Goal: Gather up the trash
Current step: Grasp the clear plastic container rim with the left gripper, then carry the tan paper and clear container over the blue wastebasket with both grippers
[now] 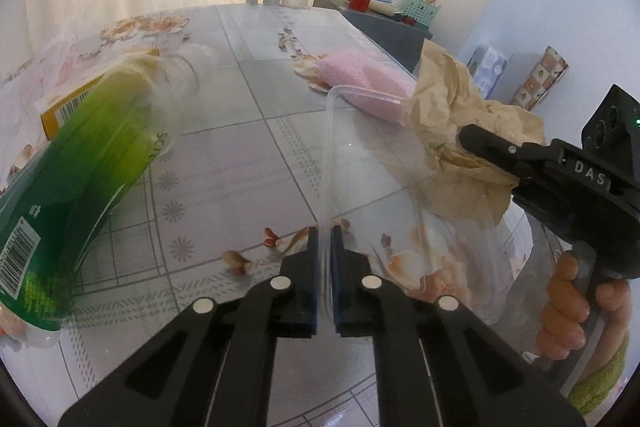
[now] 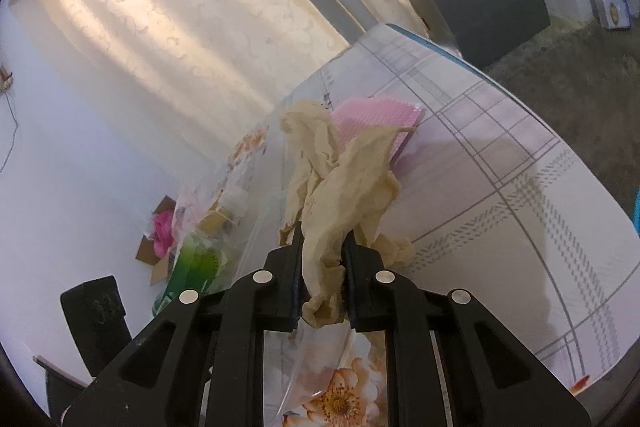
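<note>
Nearest in the left wrist view, the left gripper [image 1: 325,239] is pinched on the thin edge of a clear plastic bag [image 1: 400,211] that runs away toward 12 o'clock over the table [image 1: 248,155]; the film between the pads is hard to make out, so I judge the grip shallow.

At 3 o'clock the right gripper [image 1: 466,139], carried by a hand [image 1: 576,307] on its handle, is clamped on a crumpled brown paper [image 1: 460,115]. Its own camera confirms this: the right gripper [image 2: 322,247] holds the brown paper [image 2: 344,187] by its lower end, the rest standing free above the jaws.

Risks: the bag edge may slip from the left pads, closing the mouth; the loose paper may catch on the rim and fall outside.

Pose: the left gripper points down at the table; the right is tilted, angled in from the side toward the bag.

Farther off, a green bottle [image 1: 80,163] lies at 9 o'clock, and a pink pad [image 1: 360,83] at 1 o'clock; both appear uncollected.
</note>
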The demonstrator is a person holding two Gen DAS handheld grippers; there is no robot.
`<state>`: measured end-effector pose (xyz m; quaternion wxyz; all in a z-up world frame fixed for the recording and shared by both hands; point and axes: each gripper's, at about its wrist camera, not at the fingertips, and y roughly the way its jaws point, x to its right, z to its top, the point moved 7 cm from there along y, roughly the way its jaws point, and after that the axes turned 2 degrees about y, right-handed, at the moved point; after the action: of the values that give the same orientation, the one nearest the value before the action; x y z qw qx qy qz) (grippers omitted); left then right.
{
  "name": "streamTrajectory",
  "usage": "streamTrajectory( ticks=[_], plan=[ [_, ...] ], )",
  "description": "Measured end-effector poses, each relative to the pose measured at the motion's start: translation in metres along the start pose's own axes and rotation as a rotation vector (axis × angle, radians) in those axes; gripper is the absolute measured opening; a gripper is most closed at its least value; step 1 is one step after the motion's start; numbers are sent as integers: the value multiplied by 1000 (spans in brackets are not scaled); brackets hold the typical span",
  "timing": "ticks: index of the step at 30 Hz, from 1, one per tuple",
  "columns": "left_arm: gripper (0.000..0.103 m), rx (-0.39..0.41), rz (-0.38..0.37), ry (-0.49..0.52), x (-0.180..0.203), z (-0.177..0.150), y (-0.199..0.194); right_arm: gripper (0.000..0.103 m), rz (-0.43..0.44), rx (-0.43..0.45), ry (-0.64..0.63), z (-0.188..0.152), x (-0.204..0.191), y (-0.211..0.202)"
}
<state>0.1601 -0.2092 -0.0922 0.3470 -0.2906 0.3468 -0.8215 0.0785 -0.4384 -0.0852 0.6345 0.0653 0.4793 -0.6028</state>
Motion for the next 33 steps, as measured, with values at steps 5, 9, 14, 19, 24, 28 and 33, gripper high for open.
streamTrajectory(
  ticks=[5,9,14,19,24,28,33],
  plan=[
    [5,4,20,-10,-5,0,-2,16,-1,28,8,3,3,-12],
    [4,20,20,-30,-9,-3,-10,15,-36,36,-20,-1,-1,-17],
    [4,54,19,-49,-11,-4,-23,14,-69,48,-38,-6,-5,-28],
    [3,87,7,-75,-14,-3,-37,14,-82,78,-51,-7,-11,-44],
    [3,127,-21,-78,-6,1,-52,13,-95,101,-53,-10,-12,-59],
    [3,153,-42,-53,9,9,-63,13,-109,122,-43,-13,-10,-70],
    [3,169,-71,20,42,22,-70,13,-128,173,-11,-14,8,-95]
  ],
)
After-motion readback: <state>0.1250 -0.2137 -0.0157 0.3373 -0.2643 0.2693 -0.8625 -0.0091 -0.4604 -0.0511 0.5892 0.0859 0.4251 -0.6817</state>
